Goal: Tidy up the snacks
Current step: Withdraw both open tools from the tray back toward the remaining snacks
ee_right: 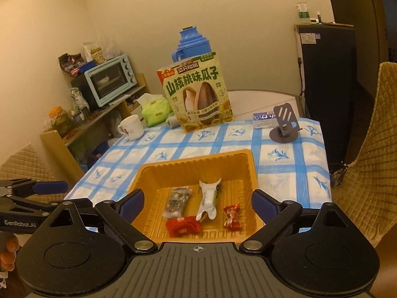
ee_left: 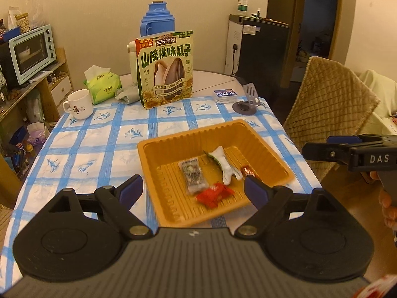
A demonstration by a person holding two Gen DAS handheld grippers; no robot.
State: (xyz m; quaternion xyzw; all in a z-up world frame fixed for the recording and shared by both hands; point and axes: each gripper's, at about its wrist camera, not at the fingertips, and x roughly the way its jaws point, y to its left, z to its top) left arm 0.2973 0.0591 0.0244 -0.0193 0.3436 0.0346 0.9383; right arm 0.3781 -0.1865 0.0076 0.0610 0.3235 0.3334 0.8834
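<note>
You are holding both grippers above the near edge of the orange tray [ee_left: 158, 146], and both are spread wide with nothing between their blue pads: the left gripper [ee_left: 193, 188] is hanging over the tray's near left part, the right gripper [ee_right: 198, 203] over its near middle. The snacks are lying loose on the tray's ribbed floor: a clear packet [ee_right: 177, 202] towards the left, a white twisted wrapper [ee_right: 208, 201] in the middle with a green edge showing beside it, a red packet [ee_right: 183, 226] nearest you, and a small red-and-gold candy [ee_right: 232, 217] towards the right, all close together but the candy lying apart from the rest. You are likely dealing with very light, crinkly film here, so the pieces will probably slide on the glossy plastic and crumple rather than resist; take each across its filled middle, not by a twisted end or a flat seam that could slip out. The tray itself is looking thin, moulded and springy, with fluted walls and a rolled rim, so it may skate on the smooth blue-checked tablecloth [ee_left: 99, 134] if you are pushing sideways; grip the rim if it has to move. Beyond the tray, the tall sunflower seed bag [ee_left: 165, 70] is standing upright, soft-sided and probably top-heavy; pinch it near the sealed top edge. Further off from the tray are a white mug [ee_left: 78, 104] and a grey phone stand [ee_left: 247, 99].
</note>
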